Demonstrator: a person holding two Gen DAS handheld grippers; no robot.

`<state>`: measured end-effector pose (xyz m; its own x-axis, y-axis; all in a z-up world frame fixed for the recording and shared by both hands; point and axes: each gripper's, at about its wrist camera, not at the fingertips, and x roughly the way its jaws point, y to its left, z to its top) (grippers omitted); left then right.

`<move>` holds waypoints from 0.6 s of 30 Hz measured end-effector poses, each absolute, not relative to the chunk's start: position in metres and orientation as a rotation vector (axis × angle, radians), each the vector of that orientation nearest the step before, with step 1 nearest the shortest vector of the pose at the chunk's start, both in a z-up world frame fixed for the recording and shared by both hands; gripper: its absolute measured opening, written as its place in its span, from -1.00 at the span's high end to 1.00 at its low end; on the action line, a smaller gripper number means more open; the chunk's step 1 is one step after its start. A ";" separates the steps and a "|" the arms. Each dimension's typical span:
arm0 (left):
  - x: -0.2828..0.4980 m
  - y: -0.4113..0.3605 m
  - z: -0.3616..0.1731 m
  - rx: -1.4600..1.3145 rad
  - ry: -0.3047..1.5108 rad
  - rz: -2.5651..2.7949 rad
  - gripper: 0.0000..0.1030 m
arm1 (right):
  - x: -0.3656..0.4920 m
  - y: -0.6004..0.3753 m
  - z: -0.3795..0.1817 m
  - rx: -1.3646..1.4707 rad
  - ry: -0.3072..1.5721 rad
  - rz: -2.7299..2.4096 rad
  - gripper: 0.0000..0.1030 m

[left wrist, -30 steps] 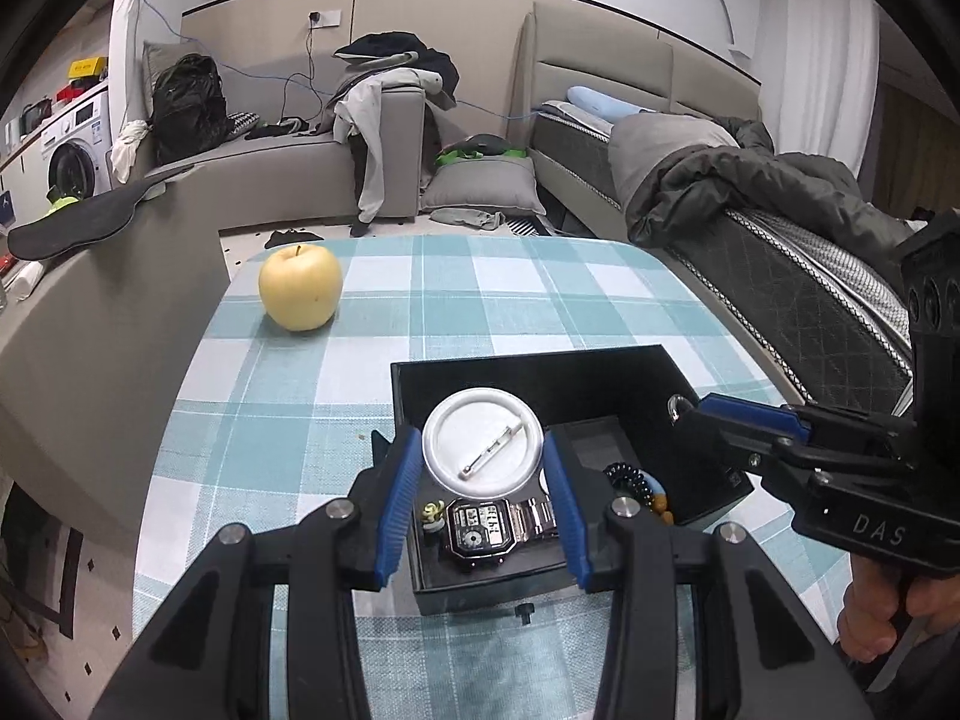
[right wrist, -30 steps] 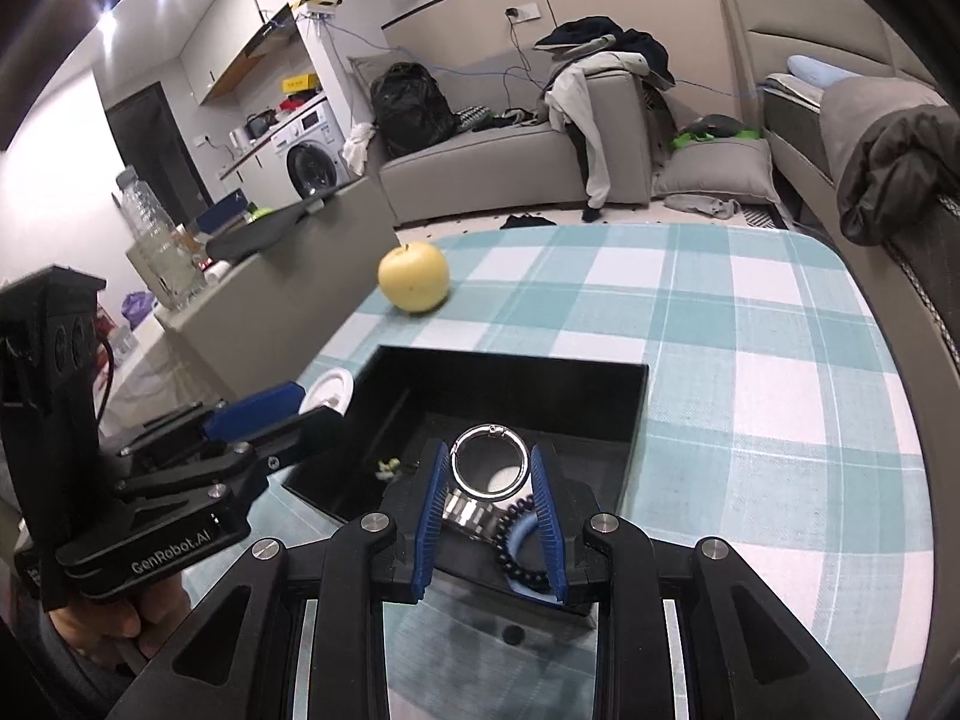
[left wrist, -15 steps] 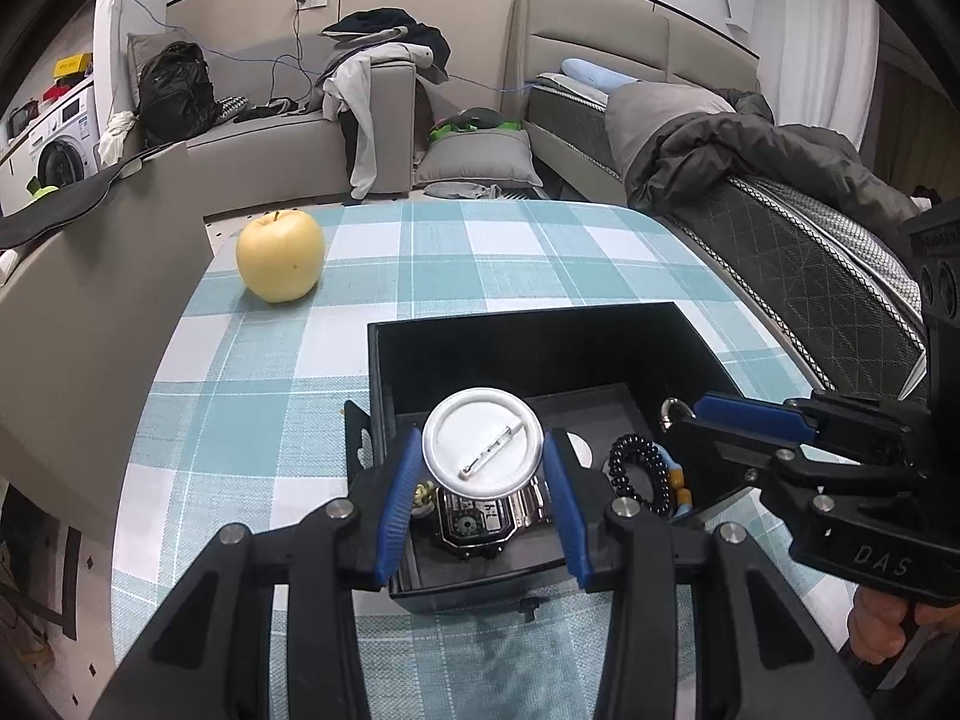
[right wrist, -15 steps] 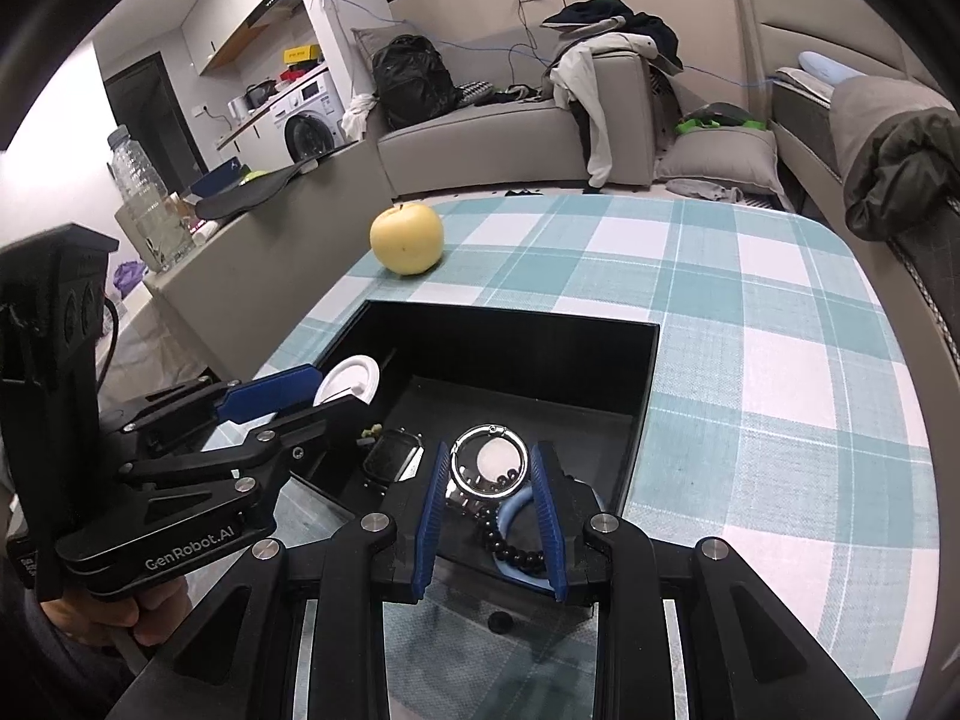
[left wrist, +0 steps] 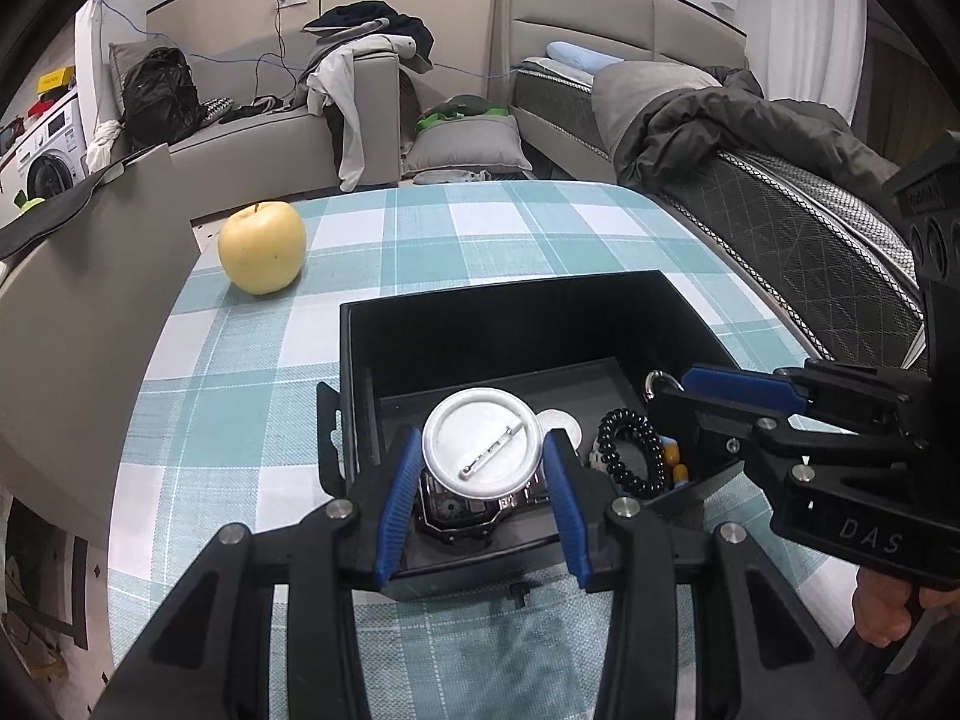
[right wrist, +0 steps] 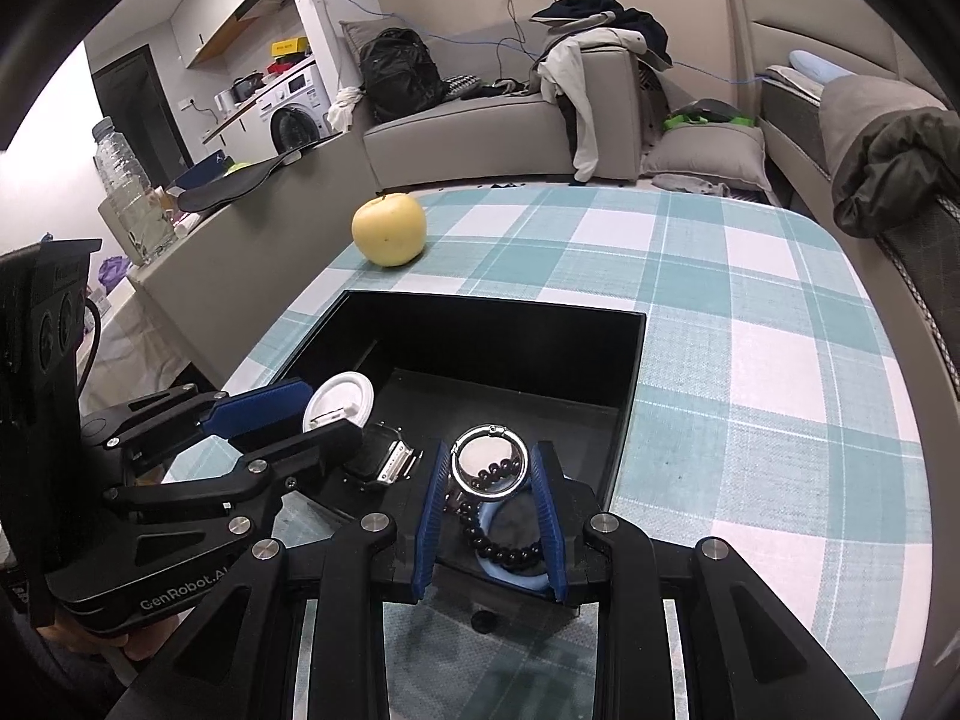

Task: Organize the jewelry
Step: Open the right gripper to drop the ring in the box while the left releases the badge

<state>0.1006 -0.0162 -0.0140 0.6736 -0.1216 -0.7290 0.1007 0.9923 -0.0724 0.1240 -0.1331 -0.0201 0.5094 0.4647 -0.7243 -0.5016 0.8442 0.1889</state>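
From our left wrist camera, going left to right, a yellow apple (left wrist: pixel 262 247) sits at ten o'clock on the checked tablecloth (left wrist: pixel 492 240), well apart from the black box (left wrist: pixel 510 306) at the centre. Our left gripper (left wrist: pixel 483 459) is part closed, its blue pads (left wrist: pixel 396 498) pressed on either side of a white round badge (left wrist: pixel 483 453) with a pin across its back, held just above a digital watch (left wrist: pixel 459 510) lying in the box's tray. At three o'clock of the badge lies a black bead bracelet (left wrist: pixel 627 450), and beyond it our right gripper (left wrist: pixel 660 387) comes in from the right edge.

From our right wrist camera, our left gripper with the badge is at nine o'clock. At centre our right gripper is narrowly set, clasping a silver ring (right wrist: pixel 490 461) by its sides, above the bead bracelet and a light blue band (right wrist: pixel 510 540) in the tray.
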 end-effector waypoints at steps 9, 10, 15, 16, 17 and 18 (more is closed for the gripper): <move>0.101 -0.018 -0.013 -0.036 0.835 -0.112 0.30 | 0.119 -0.134 -0.018 -0.079 0.847 0.581 0.43; 0.101 -0.018 -0.013 -0.034 0.833 -0.113 0.30 | 0.118 -0.134 -0.017 -0.077 0.840 0.582 0.36; 0.099 -0.021 -0.011 -0.028 0.831 -0.121 0.29 | 0.116 -0.145 -0.008 -0.050 0.806 0.569 0.14; 0.098 -0.020 -0.010 -0.034 0.831 -0.125 0.28 | 0.116 -0.148 -0.006 -0.039 0.802 0.570 0.09; 0.097 -0.019 -0.009 -0.042 0.831 -0.129 0.27 | 0.116 -0.150 -0.005 -0.034 0.800 0.557 0.00; 0.096 -0.018 -0.008 -0.053 0.828 -0.135 0.26 | 0.116 -0.154 -0.004 -0.028 0.798 0.536 -0.22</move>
<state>0.0958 -0.0177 -0.0084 0.6681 -0.1399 -0.7308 0.0986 0.9902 -0.0993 0.1160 -0.1538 -0.0041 0.5723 0.4466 -0.6877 -0.4672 0.8668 0.1742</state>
